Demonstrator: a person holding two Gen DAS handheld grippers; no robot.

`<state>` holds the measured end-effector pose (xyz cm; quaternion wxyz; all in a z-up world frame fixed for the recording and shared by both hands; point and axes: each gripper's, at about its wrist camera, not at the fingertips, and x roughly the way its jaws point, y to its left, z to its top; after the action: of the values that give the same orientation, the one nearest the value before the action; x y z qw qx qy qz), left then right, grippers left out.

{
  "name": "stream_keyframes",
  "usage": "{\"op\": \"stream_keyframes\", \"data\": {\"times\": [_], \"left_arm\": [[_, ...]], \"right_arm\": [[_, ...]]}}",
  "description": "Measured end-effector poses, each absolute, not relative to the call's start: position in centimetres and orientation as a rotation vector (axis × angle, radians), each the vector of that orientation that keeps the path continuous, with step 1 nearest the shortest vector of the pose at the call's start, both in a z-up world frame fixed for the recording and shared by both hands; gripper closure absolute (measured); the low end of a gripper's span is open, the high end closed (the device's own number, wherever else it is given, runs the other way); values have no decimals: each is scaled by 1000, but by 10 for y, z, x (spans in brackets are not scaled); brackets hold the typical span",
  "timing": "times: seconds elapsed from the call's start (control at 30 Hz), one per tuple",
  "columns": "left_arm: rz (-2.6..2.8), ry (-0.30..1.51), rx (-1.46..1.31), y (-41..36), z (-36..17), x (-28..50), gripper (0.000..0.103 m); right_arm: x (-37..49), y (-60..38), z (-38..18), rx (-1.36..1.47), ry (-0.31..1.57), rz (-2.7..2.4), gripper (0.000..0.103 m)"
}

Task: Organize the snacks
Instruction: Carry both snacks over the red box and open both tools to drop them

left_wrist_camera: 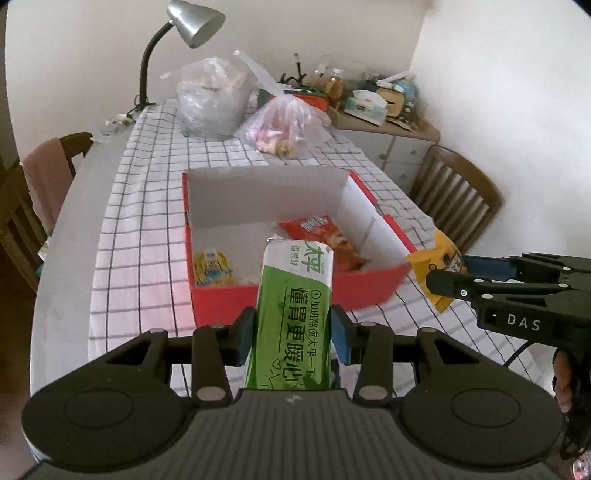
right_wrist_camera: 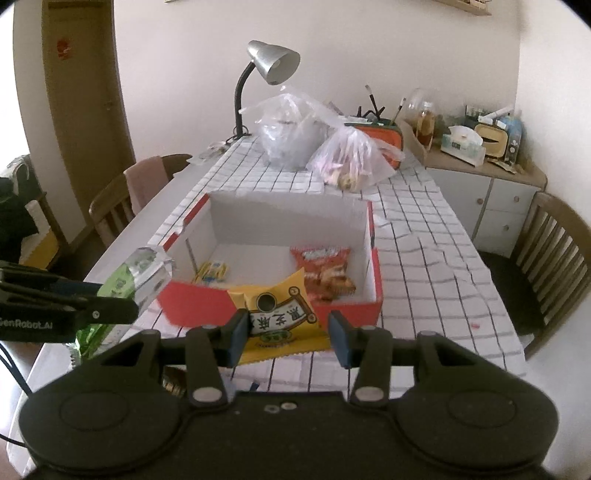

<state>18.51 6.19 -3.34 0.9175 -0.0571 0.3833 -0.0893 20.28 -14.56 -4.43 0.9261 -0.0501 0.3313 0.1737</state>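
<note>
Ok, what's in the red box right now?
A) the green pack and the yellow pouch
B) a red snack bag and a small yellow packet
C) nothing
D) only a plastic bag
B: the red bag and small yellow packet lie in the box, while the green pack and yellow pouch sit between the fingers outside it.

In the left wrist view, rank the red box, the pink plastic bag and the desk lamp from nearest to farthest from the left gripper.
1. Red box, just ahead of the left gripper, holding snacks.
2. Pink plastic bag, beyond the box, mid-table, slightly right.
3. Desk lamp, at the table's far left end by the wall.
</note>
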Motion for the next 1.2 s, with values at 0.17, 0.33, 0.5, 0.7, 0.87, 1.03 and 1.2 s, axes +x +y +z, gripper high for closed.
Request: {"op": "stream_keyframes", "data": {"times": [0.17, 0.33, 0.5, 0.7, 0.87, 1.03, 1.2], "left_arm": [[-144, 798, -104, 62, -32, 217, 61], [-95, 813, -94, 63, -31, 251, 61], [-67, 842, -84, 67, -33, 286, 61], [-41, 897, -70, 69, -46, 323, 61], [-43, 950, -44, 64, -63, 347, 61], [-48, 1014, -21, 60, -82, 363, 61], [-52, 1075, 1, 55, -100, 375, 61]], "right_arm": [[235, -142, -42, -107, 681, 358, 58], [267, -137, -44, -128, 690, 350, 58], [301, -131, -49, -151, 711, 346, 58], [339, -125, -63, -163, 762, 348, 58], [363, -116, -81, -193, 814, 345, 58], [378, -111, -102, -223, 870, 347, 58], [384, -103, -117, -255, 909, 362, 58]]}}
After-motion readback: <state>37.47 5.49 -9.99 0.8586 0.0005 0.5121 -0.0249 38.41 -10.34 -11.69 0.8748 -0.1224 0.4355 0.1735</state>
